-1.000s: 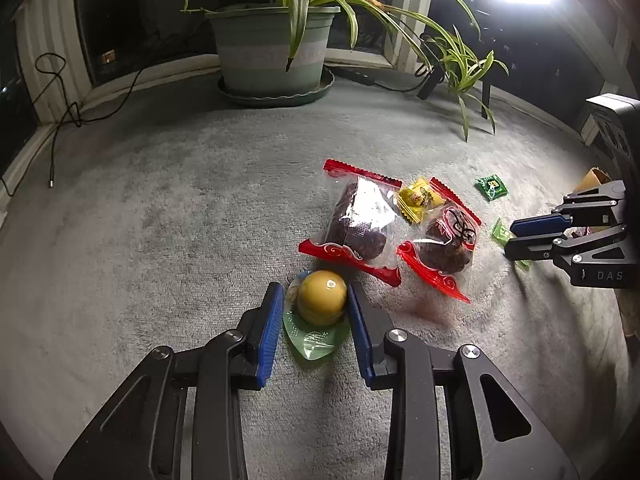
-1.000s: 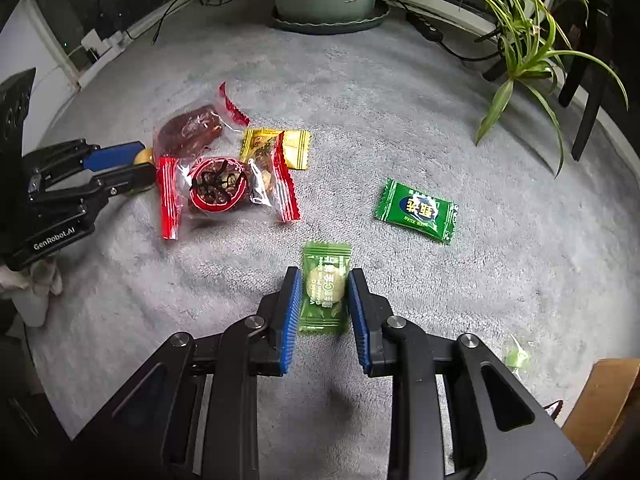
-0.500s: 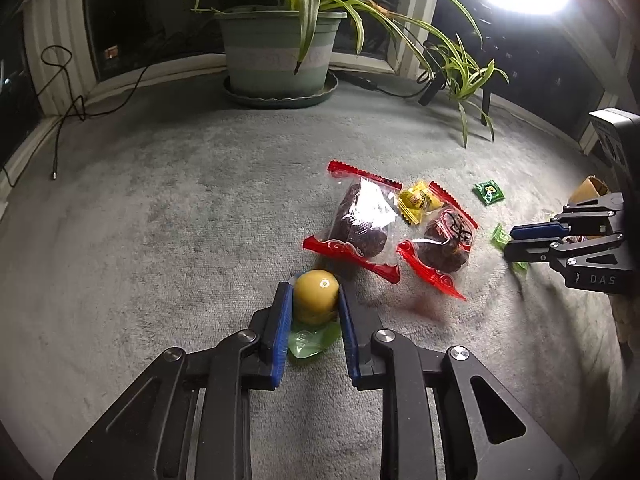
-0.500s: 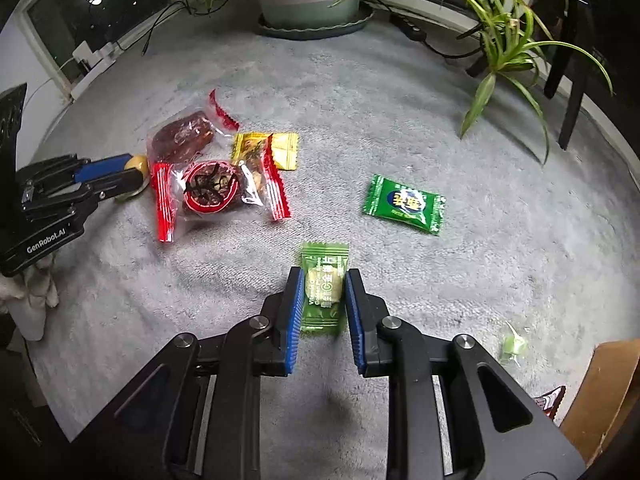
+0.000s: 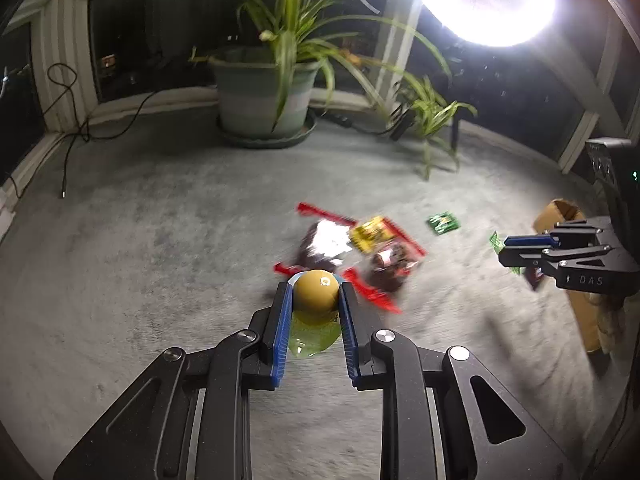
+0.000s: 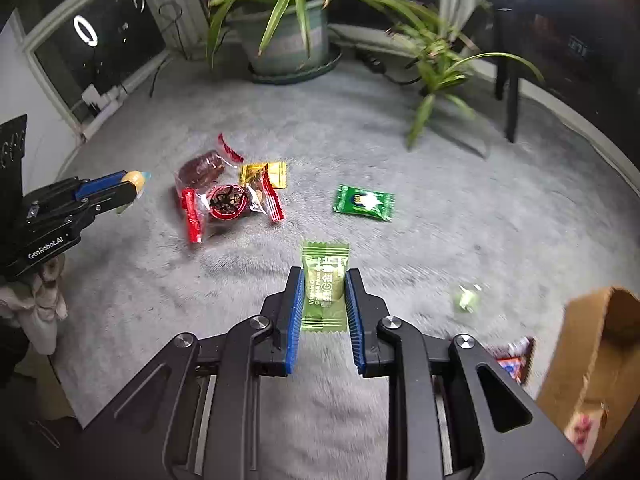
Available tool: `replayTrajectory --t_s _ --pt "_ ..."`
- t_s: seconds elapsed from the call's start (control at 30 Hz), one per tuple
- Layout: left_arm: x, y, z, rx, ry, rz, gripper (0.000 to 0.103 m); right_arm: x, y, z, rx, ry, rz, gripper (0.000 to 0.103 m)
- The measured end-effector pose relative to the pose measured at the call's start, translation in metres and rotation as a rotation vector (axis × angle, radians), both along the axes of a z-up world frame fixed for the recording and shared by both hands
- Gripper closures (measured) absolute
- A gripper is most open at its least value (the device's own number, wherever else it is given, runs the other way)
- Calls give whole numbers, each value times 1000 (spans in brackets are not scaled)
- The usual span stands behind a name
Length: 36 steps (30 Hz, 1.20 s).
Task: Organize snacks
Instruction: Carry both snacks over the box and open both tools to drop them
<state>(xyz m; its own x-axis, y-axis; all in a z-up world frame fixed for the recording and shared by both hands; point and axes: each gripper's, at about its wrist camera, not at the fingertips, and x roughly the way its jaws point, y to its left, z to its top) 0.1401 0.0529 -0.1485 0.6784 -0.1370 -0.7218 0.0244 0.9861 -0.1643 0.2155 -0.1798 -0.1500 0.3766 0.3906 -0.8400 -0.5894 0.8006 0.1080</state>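
Observation:
My left gripper is shut on a yellow ball-shaped sweet in a clear green wrapper, held above the grey carpet. My right gripper is shut on a light green sachet, also lifted off the carpet. Each gripper shows in the other's view, the left gripper at the left edge and the right gripper at the right edge. On the carpet lie two clear packets with red ends, a yellow packet and a dark green packet.
A cardboard box stands at the lower right, with a red and blue wrapper beside it and a small green sweet near it. A large potted plant, a smaller plant and cables line the far edge.
Both grippers closed on their sweets and lifted them off the carpet. The views now look more level, with the loose packets further below and ahead.

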Motion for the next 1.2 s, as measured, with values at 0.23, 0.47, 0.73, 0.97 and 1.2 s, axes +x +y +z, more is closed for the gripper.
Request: replayTrajectory --t_s 0.23,0.47,0.73,0.97,1.2 --pt "-8 -30 21 -45 -39 -57 81 -30 -57 35 65 -49 -96 82" --pt "-10 -93 41 -89 -77 -165 81 -54 -130 57 80 -87 -215 82" --pt "-10 -176 52 -130 -97 -307 81 -77 -214 64 77 -106 -352 82" --pt "-12 -249 55 -155 -89 -436 81 -91 -267 58 62 -98 -436 82" --pt "-17 -316 53 -163 -73 -557 81 -100 -306 45 59 -79 -499 82"
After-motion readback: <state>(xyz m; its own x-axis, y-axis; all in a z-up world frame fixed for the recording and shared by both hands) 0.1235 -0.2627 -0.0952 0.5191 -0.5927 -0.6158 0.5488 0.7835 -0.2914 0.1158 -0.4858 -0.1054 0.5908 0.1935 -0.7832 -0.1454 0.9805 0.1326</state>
